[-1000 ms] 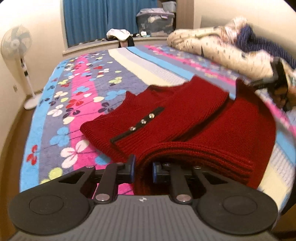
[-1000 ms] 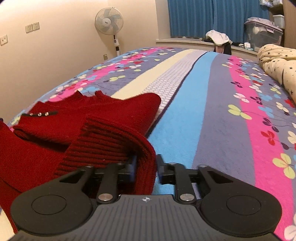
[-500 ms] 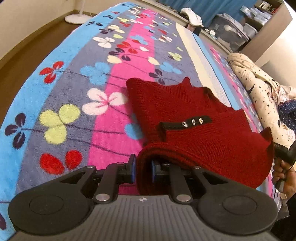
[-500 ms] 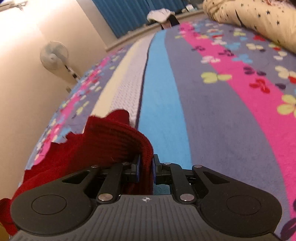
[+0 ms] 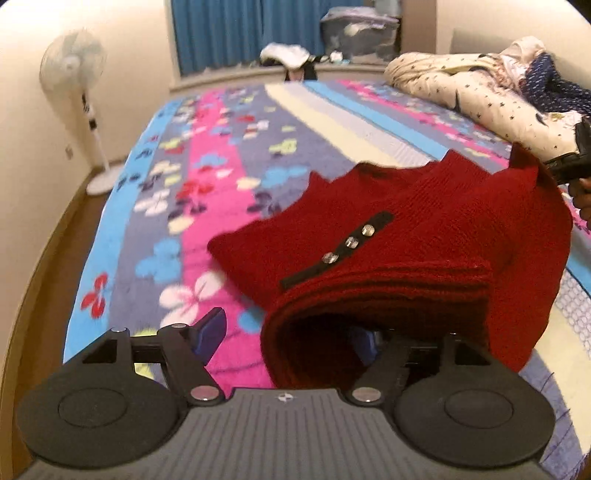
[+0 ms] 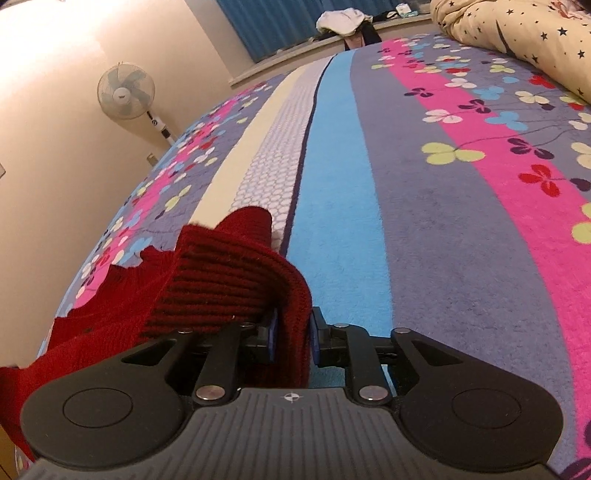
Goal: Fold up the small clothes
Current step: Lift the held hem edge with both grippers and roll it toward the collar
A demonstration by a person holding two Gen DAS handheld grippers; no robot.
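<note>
A small red knit sweater (image 5: 424, 240) with a black strip of three silver buttons lies folded on the striped flowered bedspread (image 5: 207, 173). My left gripper (image 5: 288, 332) is open, its jaws wide apart; the sweater's ribbed hem lies loose between them and covers the right finger. My right gripper (image 6: 291, 332) is shut on the sweater's ribbed hem (image 6: 236, 284) at the other corner. The right gripper also shows in the left wrist view (image 5: 576, 158) at the far right edge.
A star-print duvet (image 5: 480, 77) is heaped along the bed's right side. A standing fan (image 5: 79, 96) is on the floor to the left. Blue curtains, a storage box (image 5: 358, 26) and loose clothes (image 5: 284, 55) are beyond the bed's far end.
My left gripper has opened and let go of the sweater's hem, and its view has tilted back up. My right gripper still grips its corner, held low over the bed.
</note>
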